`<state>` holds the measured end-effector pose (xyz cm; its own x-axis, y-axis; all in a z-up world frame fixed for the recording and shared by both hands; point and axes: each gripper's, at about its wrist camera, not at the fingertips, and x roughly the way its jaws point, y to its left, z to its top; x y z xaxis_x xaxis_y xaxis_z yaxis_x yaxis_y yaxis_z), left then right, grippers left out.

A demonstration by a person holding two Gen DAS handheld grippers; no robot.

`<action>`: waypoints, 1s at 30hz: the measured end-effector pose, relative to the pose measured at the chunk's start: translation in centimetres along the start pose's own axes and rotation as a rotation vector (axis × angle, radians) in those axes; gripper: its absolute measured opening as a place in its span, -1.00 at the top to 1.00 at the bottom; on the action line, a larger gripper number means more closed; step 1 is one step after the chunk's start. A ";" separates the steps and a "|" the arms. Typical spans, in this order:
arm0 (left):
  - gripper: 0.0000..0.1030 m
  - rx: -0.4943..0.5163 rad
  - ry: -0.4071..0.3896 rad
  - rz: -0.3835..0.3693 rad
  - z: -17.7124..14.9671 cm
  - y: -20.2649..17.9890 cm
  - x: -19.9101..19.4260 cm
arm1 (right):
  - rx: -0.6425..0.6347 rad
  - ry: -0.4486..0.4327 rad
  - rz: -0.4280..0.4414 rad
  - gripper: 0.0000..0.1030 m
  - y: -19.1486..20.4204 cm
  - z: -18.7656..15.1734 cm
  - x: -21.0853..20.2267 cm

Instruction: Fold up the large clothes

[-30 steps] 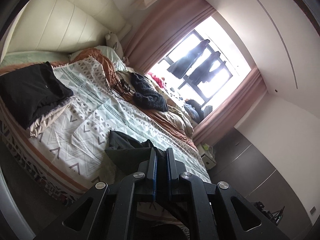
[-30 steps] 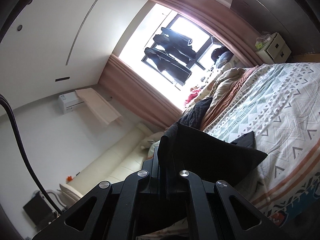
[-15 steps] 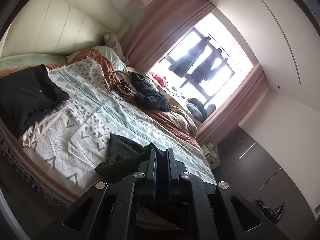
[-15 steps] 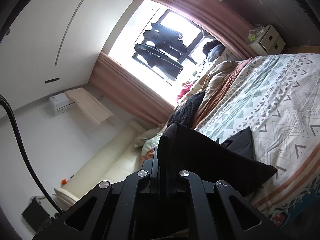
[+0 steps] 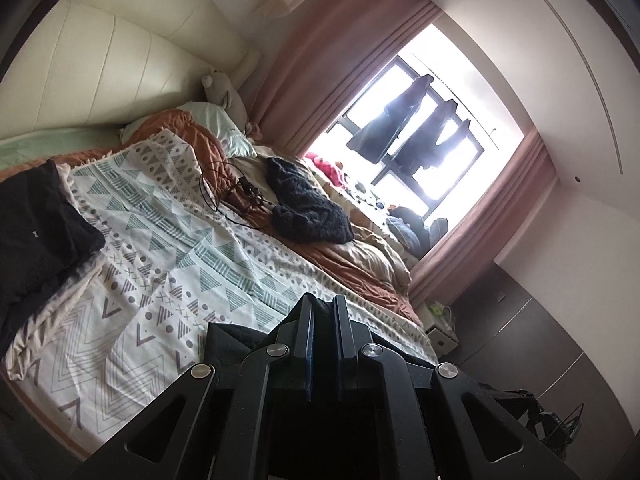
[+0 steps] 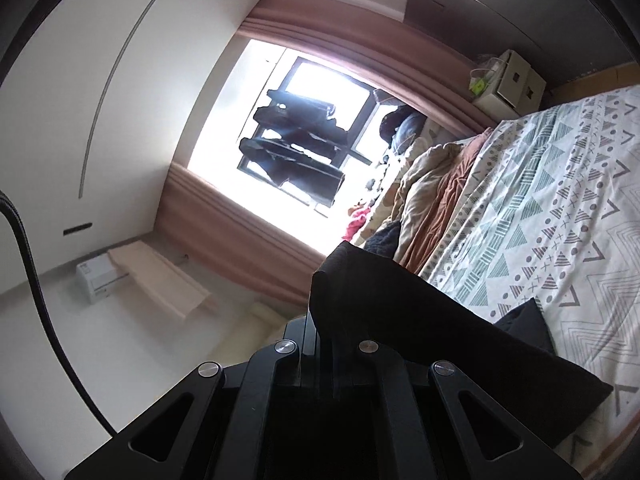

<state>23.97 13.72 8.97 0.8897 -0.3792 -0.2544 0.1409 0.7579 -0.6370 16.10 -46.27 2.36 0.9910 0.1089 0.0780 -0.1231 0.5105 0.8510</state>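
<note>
From the left wrist, the left gripper (image 5: 323, 304) has its fingers drawn close together with a thin strip of dark cloth between them, clamped on the dark garment (image 5: 232, 340), most of which drops out of sight behind the gripper's black frame; only a crumpled corner shows to the left, lying against the patterned blanket (image 5: 168, 248) near the foot of the bed. Farther up the bed a folded black garment (image 5: 36, 236) sits at the left edge, partly cut off by the lens rim. A tangle of thin cable (image 5: 236, 196) lies beside a dark knitted heap (image 5: 308, 208), and a plush toy (image 5: 224, 94) leans by the headboard (image 5: 112, 60). Dark clothes (image 5: 412, 128) hang in the bright window, little more than silhouettes against the glare. From the right wrist, the right gripper (image 6: 324, 320) is shut on the same dark garment (image 6: 420, 340), whose bunched edge rises over the fingertips and hides them, so the grip itself is hard to see; the cloth slopes away to the right and down over the patterned blanket (image 6: 560, 200), its lower end lost at the frame's edge. A white nightstand (image 6: 508, 80) stands beyond the bed, and an air conditioner (image 6: 100, 276) hangs on the wall.
</note>
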 end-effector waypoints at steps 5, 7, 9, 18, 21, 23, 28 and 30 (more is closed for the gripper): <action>0.85 -0.006 0.025 0.031 0.9 0.7 5.2 | 0.071 -0.039 -0.030 0.92 -1.7 -0.3 3.4; 0.85 -0.010 0.033 0.048 1.2 0.9 7.0 | 0.094 -0.054 -0.038 0.92 -2.3 -0.3 5.0; 0.85 -0.013 0.045 0.066 1.3 1.3 8.9 | 0.103 -0.058 -0.044 0.92 -2.7 -0.3 6.4; 0.85 0.012 0.129 0.160 -0.3 5.0 16.8 | 0.076 -0.013 -0.096 0.92 -8.1 -2.5 10.9; 0.85 0.011 0.158 0.175 -1.2 6.0 19.2 | 0.101 0.045 -0.140 0.92 -11.4 -3.3 12.1; 0.85 0.018 0.173 0.191 -1.7 6.5 20.7 | 0.099 0.068 -0.158 0.92 -12.8 -3.7 12.5; 0.85 0.003 0.216 0.238 -2.8 8.7 24.2 | 0.114 0.115 -0.213 0.91 -15.0 -4.4 13.7; 0.84 -0.005 0.239 0.251 -3.0 9.3 25.4 | 0.105 0.133 -0.256 0.91 -15.5 -4.7 14.3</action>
<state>46.54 9.55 -5.63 0.7696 -0.2947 -0.5664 -0.0723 0.8412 -0.5359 31.89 -48.64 -12.15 0.9727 0.1024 -0.2083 0.1424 0.4455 0.8839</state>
